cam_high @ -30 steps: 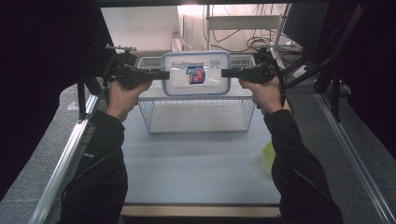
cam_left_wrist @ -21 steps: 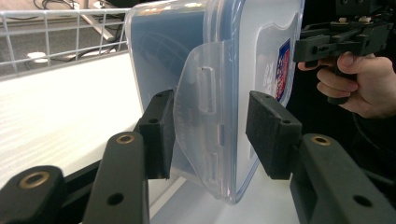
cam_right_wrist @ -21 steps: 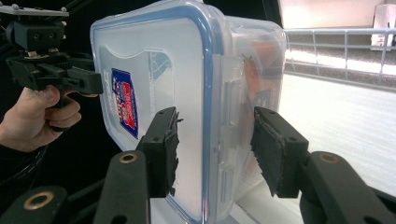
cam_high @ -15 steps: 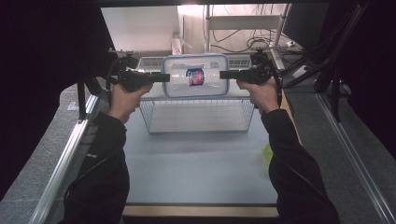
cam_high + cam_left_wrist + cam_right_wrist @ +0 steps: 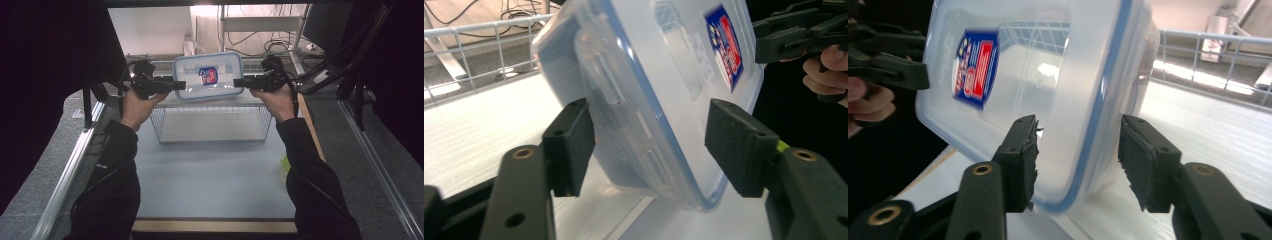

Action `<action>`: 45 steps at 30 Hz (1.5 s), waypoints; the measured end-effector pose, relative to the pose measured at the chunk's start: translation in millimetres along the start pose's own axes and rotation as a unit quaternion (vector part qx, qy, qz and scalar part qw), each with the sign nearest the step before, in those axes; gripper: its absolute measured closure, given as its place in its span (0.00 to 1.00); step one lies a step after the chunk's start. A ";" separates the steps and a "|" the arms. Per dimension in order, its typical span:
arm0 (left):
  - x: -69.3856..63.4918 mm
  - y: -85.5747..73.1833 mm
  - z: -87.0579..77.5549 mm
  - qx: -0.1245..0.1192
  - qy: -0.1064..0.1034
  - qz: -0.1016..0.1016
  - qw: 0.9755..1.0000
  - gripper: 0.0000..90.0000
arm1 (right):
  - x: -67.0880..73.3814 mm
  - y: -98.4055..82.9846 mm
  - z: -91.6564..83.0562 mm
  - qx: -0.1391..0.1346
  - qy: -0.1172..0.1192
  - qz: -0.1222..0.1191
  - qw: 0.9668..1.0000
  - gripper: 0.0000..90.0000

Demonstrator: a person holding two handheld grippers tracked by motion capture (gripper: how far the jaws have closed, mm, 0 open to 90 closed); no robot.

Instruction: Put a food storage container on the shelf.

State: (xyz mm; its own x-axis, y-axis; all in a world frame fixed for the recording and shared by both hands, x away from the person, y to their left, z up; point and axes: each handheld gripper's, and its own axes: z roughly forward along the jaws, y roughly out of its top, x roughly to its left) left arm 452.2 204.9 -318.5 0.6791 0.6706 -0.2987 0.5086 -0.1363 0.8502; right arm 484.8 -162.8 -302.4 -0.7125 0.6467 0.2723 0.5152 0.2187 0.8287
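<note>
The left tool [image 5: 177, 84] had just been opening, its jaws apart around the plastic container's [image 5: 208, 76] end; the container stood at upper centre, above the wire basket [image 5: 212, 122]; the right tool [image 5: 239, 82] straddled its other end, grip unclear.

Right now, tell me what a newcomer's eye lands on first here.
First, the clear lidded container with a red and blue label, tilted above the far edge of the wire basket. The left gripper and right gripper flank its short ends. The left gripper's jaws have just been opening and stand off the container's edge.
</note>
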 end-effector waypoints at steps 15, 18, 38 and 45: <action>4.7 3.4 7.8 0.013 0.035 0.018 0.999 0.32 | -3.5 -6.4 0.4 -0.010 0.021 0.019 1.000 0.59; 5.0 2.8 7.8 0.011 0.034 0.018 0.999 0.33 | -3.4 -6.4 0.1 -0.010 0.021 0.016 1.000 0.60; -6.4 0.5 17.7 0.014 0.088 0.066 0.994 0.25 | 0.4 -8.7 -1.3 -0.025 -0.004 -0.001 1.000 0.60; -4.3 -6.8 10.0 0.019 0.083 0.049 0.995 0.43 | 4.3 -12.6 0.4 -0.017 -0.006 -0.012 1.000 0.67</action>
State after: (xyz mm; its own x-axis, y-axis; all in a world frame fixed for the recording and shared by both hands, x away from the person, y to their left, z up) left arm 451.1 195.7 -327.4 0.6305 0.7640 -0.1372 0.4668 -0.2319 0.8534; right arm 475.4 -162.5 -311.9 -0.7183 0.6503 0.2471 0.4820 0.2091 0.8508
